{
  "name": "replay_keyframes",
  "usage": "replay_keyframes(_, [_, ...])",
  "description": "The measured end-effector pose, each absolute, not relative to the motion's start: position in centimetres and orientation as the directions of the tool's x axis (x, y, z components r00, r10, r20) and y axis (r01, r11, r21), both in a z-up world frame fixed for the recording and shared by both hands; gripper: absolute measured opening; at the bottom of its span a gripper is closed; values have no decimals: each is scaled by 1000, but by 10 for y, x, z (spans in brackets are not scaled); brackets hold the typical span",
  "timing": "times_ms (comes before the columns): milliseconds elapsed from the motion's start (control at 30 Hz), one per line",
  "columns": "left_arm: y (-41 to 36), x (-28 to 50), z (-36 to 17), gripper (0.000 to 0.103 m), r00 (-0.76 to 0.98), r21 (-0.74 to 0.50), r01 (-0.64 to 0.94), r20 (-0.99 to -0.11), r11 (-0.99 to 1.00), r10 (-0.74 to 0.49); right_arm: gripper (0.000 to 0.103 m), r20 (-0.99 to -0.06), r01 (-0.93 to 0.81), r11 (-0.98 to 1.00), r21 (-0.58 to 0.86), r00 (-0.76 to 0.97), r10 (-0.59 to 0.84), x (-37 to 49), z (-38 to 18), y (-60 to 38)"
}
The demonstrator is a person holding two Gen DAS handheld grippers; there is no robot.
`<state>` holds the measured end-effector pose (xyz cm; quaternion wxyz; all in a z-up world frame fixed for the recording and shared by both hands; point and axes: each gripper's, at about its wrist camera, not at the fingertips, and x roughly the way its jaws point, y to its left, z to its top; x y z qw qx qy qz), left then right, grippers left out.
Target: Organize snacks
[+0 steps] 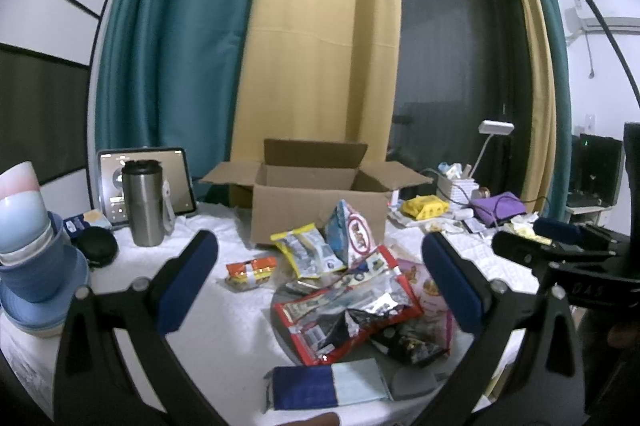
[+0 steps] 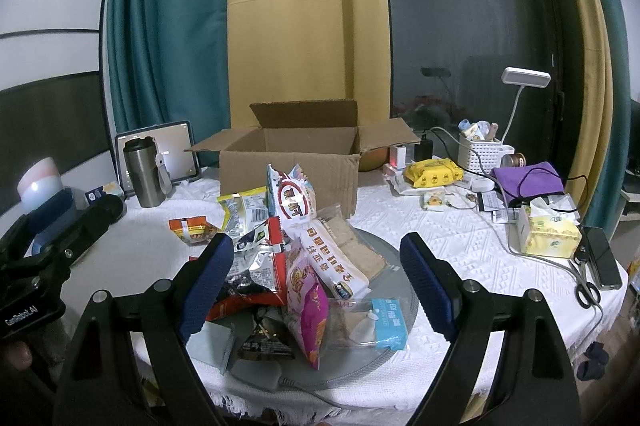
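Presently both hand-held grippers, left (image 1: 320, 278) and right (image 2: 316, 280), are hovering wide open and empty over the snack pile (image 2: 288, 258). Behind it, the cardboard box (image 2: 288, 162) is sitting open on the surface (image 2: 460, 238).

Ahead of you, teal and mustard-yellow fabric curtains (image 2: 224, 26) flank a dark glass window (image 2: 472, 26); a white textured tablecloth (image 2: 460, 246) covers the table.

home room | curtains (image 2: 168, 26) | desk lamp (image 2: 524, 78) | tissue box (image 2: 550, 232)
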<state>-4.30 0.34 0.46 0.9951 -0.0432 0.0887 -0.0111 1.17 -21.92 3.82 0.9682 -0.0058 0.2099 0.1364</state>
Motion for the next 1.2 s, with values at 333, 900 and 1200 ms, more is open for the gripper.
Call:
replay_keyframes(333, [3, -43, 4, 103, 984, -87, 15, -176, 996, -30, 87, -410, -266, 963, 45, 874, 261, 9, 38, -218])
replay_keyframes(900, [-4, -10, -31, 103, 945, -73, 58, -317, 996, -79, 87, -467, -265, 963, 55, 845, 259, 25, 15, -215])
replay_keyframes(1200, [-13, 47, -77, 103, 865, -30, 124, -487, 992, -123, 87, -604, -266, 959, 99, 750, 270, 64, -34, -215])
